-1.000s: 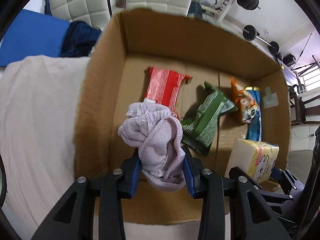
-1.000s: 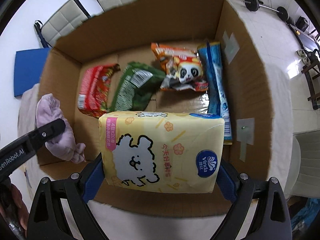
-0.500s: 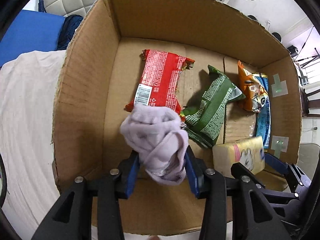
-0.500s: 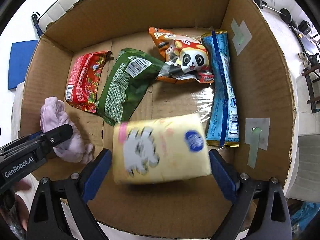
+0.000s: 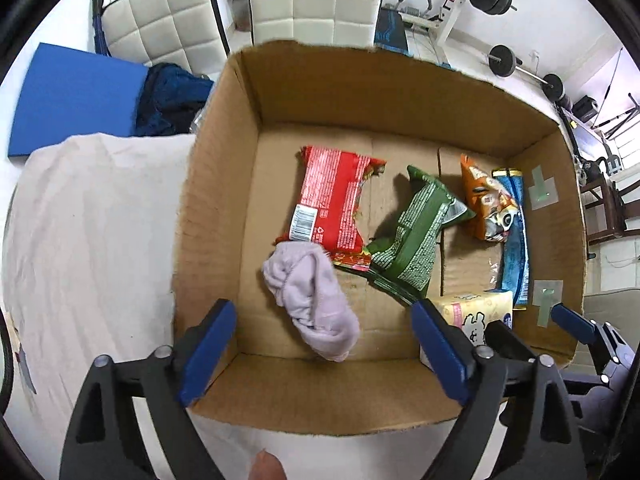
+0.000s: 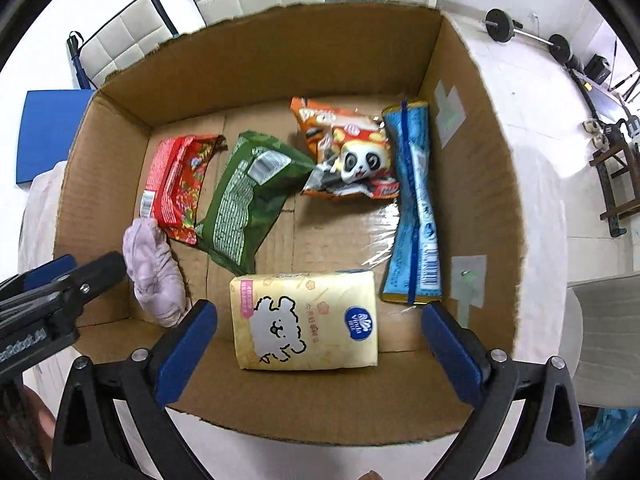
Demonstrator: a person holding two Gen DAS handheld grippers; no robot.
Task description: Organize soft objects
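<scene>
The left tongs (image 5: pixel 320 344) are spread wide and hold nothing; their blue pads (image 5: pixel 208 350) stand well clear of the lilac sock bundle (image 5: pixel 312 300), which lies on the floor of the cardboard box (image 5: pixel 216 184) between and just ahead of them. The right tongs (image 6: pixel 316 340) are likewise spread, with the yellow tissue pack (image 6: pixel 306 320) lying flat on the box floor between their pads, touching neither. Ahead of the left tongs, the far end of the sock bundle touches the red snack bag (image 5: pixel 332 204). To the right of that bag lies the green snack bag (image 5: pixel 416 236), overlapping its near corner. Farther ahead of the right tongs sits the orange panda bag (image 6: pixel 348 152), and along the box's right wall, just beside it, the long blue packet (image 6: pixel 416 208). Left of the left tongs, outside the box, a pale cloth (image 5: pixel 92 232) covers the surface.
</scene>
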